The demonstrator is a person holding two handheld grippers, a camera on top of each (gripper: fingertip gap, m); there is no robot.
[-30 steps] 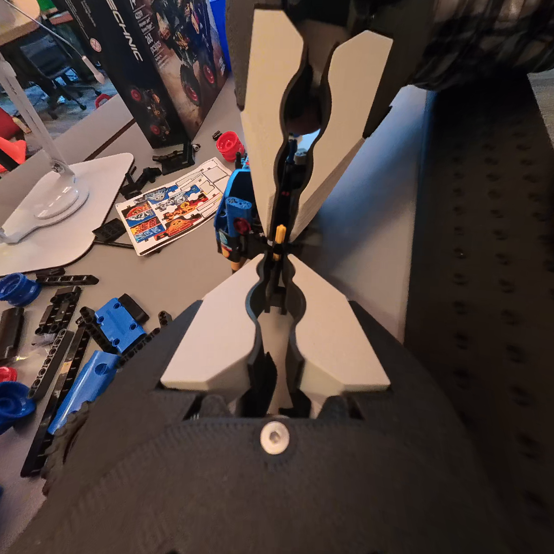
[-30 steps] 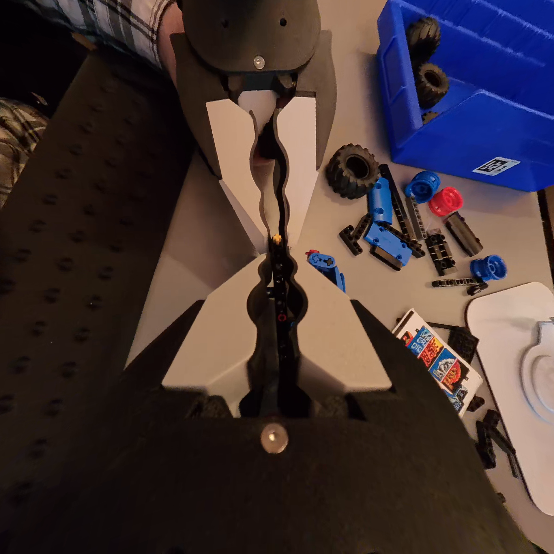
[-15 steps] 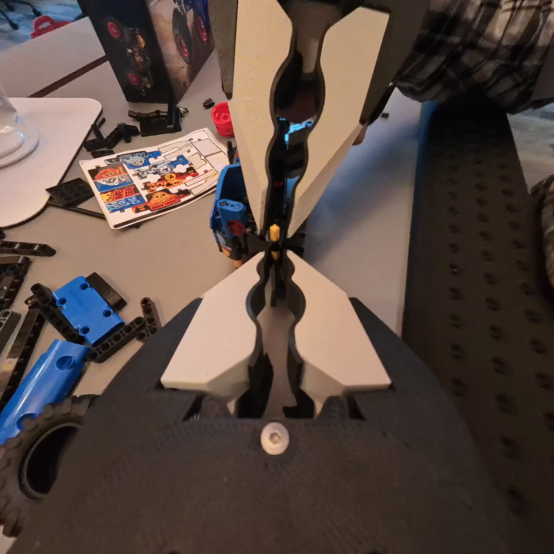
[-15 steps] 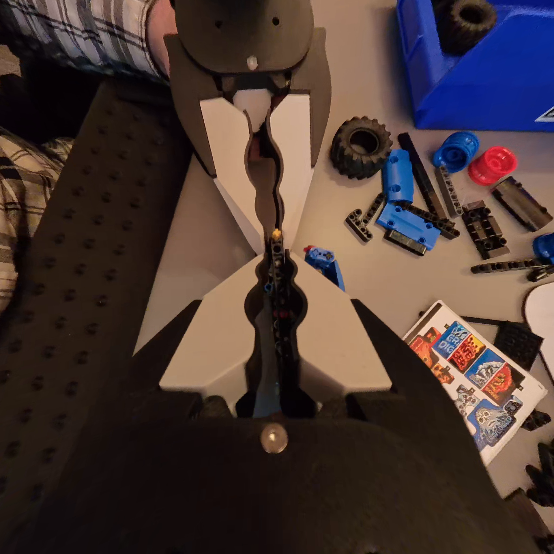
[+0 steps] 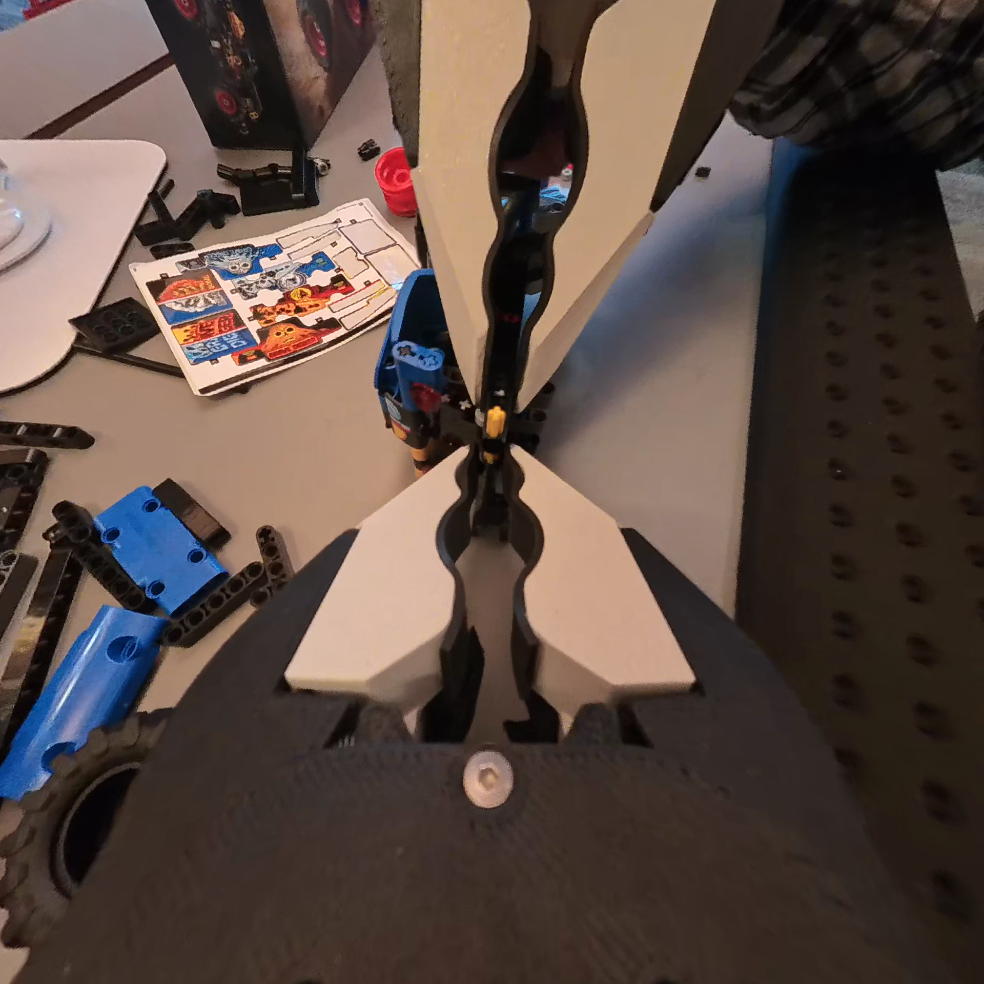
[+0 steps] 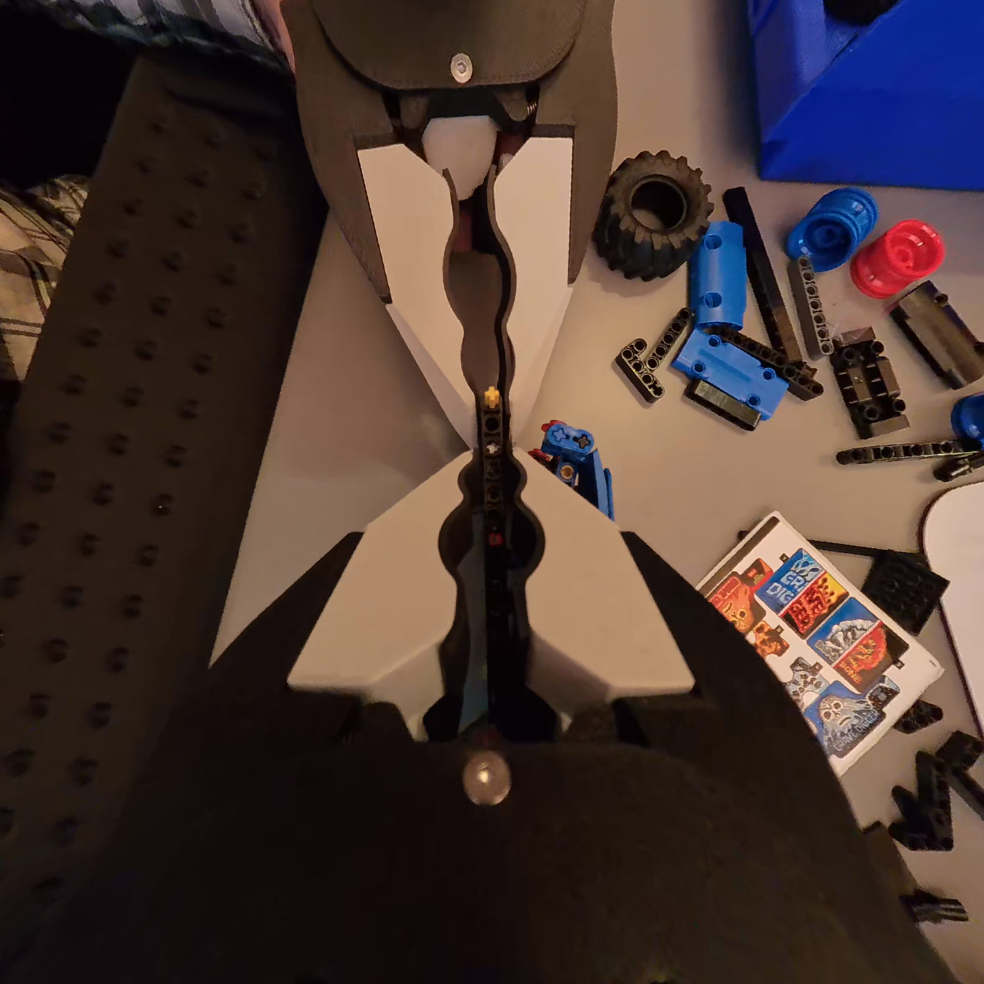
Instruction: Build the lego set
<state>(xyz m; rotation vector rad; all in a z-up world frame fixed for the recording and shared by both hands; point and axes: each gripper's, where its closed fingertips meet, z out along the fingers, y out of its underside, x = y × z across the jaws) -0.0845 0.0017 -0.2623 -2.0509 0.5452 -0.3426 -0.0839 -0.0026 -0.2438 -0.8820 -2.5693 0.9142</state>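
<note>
Grippers left [image 5: 491, 458] and right [image 6: 492, 452] apparently pinch black assembly [image 6: 492, 479].

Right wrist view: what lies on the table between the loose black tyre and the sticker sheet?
In the right wrist view, between the tyre and the sticker sheet lie a black L-shaped beam and a blue panel; below them the table is bare.

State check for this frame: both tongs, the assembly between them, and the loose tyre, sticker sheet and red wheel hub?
Left tongs: shut on yellow axle pin.
Right tongs: shut on black beam assembly.
Black tyre: loose on the table, no hub inside.
Sticker sheet: lying flat, some stickers gone.
Red wheel hub: on its side, unmounted.
</note>
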